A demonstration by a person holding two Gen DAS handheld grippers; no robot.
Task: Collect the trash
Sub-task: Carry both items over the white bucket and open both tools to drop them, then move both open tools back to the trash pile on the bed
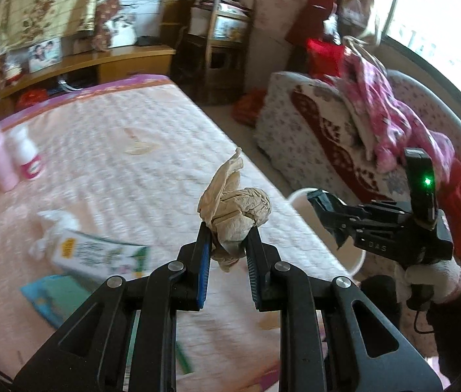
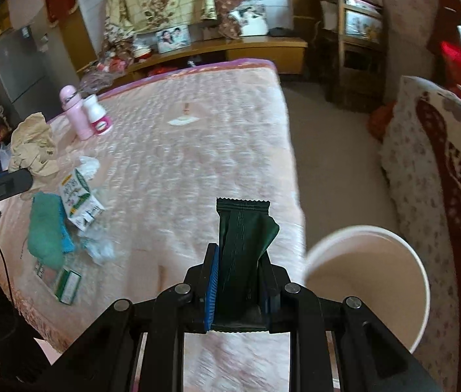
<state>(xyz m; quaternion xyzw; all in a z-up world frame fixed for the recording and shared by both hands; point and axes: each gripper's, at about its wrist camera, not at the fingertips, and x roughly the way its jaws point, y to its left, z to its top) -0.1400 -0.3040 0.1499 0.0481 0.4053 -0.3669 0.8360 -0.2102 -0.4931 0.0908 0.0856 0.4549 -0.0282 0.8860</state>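
My left gripper [image 1: 229,228] is shut on a crumpled beige paper wad [image 1: 237,209] and holds it above the pink quilted bed [image 1: 139,124]. In the right wrist view the same wad [image 2: 31,143] shows at the far left, above the left gripper [image 2: 14,179]. A dark green snack wrapper [image 2: 247,235] stands upright in my right gripper [image 2: 240,251], which is shut on it over the bed's edge. A white round bin [image 2: 367,281] stands on the floor just right of that gripper, mouth up. In the left wrist view the right gripper [image 1: 317,199] hangs over the bin's rim [image 1: 297,192].
On the bed lie a pink bottle [image 2: 75,114], a white bottle [image 2: 98,116], a printed carton [image 2: 80,199], a teal cloth [image 2: 47,228], white tissue [image 2: 90,163] and a small green box [image 2: 67,284]. A floral-covered sofa [image 2: 426,163] borders the narrow floor strip.
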